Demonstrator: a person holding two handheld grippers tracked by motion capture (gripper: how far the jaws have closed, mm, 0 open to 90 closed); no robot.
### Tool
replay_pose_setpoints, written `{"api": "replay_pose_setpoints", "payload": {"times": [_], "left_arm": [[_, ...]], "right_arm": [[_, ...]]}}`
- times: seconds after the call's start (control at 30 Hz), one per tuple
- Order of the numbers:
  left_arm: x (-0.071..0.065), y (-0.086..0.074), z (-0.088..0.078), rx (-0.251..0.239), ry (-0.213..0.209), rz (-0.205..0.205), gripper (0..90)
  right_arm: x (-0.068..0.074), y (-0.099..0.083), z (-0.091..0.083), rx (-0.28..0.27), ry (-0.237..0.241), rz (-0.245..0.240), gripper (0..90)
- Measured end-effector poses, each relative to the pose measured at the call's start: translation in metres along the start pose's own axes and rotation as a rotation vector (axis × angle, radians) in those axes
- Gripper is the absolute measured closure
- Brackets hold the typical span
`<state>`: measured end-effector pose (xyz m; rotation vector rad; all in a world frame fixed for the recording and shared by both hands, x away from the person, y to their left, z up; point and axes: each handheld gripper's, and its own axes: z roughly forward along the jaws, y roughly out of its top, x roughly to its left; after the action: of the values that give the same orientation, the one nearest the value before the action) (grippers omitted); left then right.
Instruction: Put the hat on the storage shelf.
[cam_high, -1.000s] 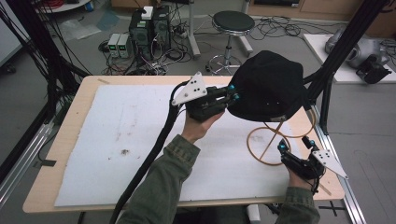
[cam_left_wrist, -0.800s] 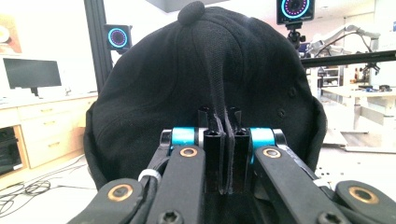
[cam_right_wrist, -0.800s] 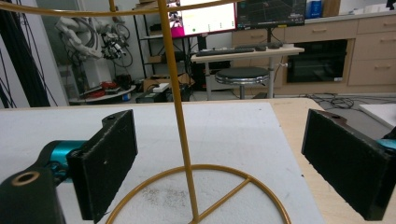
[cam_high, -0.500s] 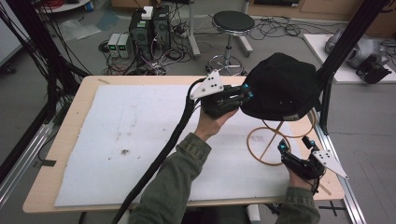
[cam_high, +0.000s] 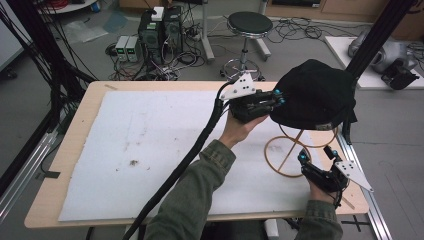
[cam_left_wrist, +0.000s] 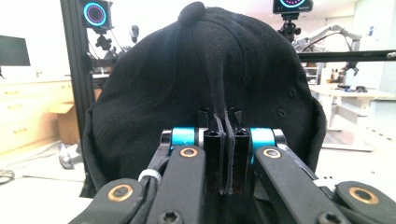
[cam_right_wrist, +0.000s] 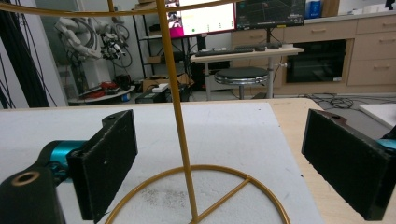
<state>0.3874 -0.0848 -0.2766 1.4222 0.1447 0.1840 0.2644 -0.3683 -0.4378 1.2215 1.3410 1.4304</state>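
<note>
A black cap (cam_high: 315, 95) sits over the top of a gold wire stand (cam_high: 287, 155) at the table's right side. My left gripper (cam_high: 277, 97) is at the cap's left edge, shut on a fold of the cap (cam_left_wrist: 205, 84)'s fabric, which is pinched between the jaws of the left gripper (cam_left_wrist: 219, 121). My right gripper (cam_high: 316, 154) rests low by the stand's ring base, open. In the right gripper view the stand's upright rod (cam_right_wrist: 175, 107) rises between the wide-apart pads of the right gripper (cam_right_wrist: 219, 154), touching neither.
A white foam mat (cam_high: 150, 150) covers most of the wooden table (cam_high: 65, 165). A black frame post (cam_high: 370, 40) rises just behind the cap. The table's right edge lies close to my right gripper. A stool (cam_high: 249, 22) and cabling stand beyond the table.
My left gripper has carried the cap to the right, so that it now sits farther over the stand. The right gripper has stayed open at the base.
</note>
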Motion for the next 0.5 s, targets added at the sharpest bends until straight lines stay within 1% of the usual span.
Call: {"api": "replay_pose_setpoints", "payload": {"times": [0.07, 0.17, 0.2, 0.33, 0.43, 0.5], "left_arm": [[0.001, 0.001, 0.004, 0.018, -0.002, -0.001, 87.9], [-0.002, 0.004, 0.011, 0.048, -0.012, 0.017, 87.9], [-0.003, 0.004, 0.012, 0.063, -0.021, 0.026, 87.9], [-0.008, 0.006, 0.022, 0.108, -0.054, 0.03, 87.9], [-0.01, 0.006, 0.029, 0.156, -0.055, 0.027, 87.9], [-0.01, 0.005, 0.033, 0.181, -0.042, 0.024, 87.9]], "right_arm": [[0.0, 0.0, 0.0, 0.001, 0.0, 0.0, 9.6], [0.0, 0.0, 0.0, -0.001, 0.001, 0.002, 9.6], [0.0, 0.0, 0.0, 0.0, 0.001, 0.002, 9.6], [0.0, 0.0, 0.0, -0.001, 0.002, 0.0, 9.6], [0.0, 0.0, 0.0, -0.002, 0.001, 0.001, 9.6], [0.001, 0.0, 0.0, -0.003, 0.002, 0.003, 9.6]]}}
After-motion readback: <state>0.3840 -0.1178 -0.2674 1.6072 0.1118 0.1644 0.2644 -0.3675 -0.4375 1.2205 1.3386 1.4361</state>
